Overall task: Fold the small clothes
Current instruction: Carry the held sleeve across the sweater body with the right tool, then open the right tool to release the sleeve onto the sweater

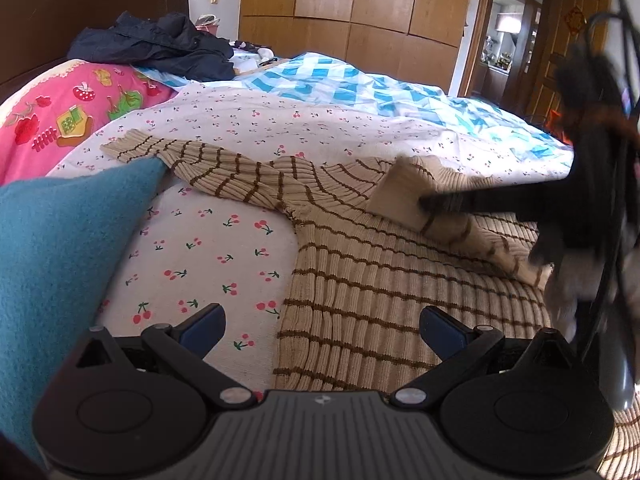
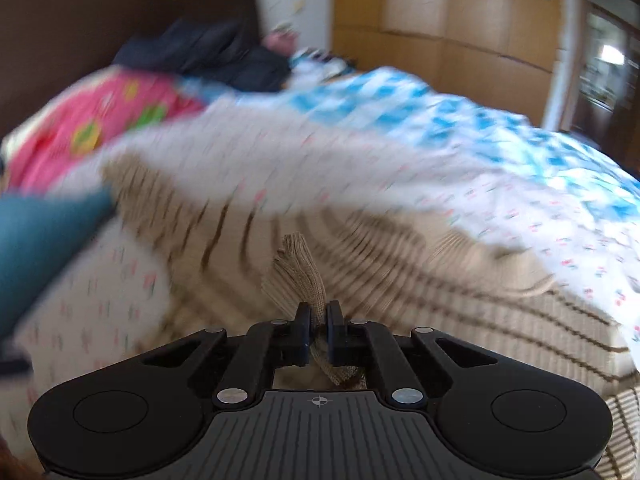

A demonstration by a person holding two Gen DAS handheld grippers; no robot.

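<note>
Gripping sweater [image 2: 304, 276] cuff, right tongs [image 2: 317, 326] clamped; left tongs [image 1: 322, 330] spread.

Wooden wardrobe [image 1: 352, 12], perhaps dark headboard [image 1: 92, 4]

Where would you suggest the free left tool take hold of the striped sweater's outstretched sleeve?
Probably at the cuff of the striped sweater, coming from above: that end lies flat on the cherry-print sheet, free of the blue cushion, and the left tool is open.
</note>
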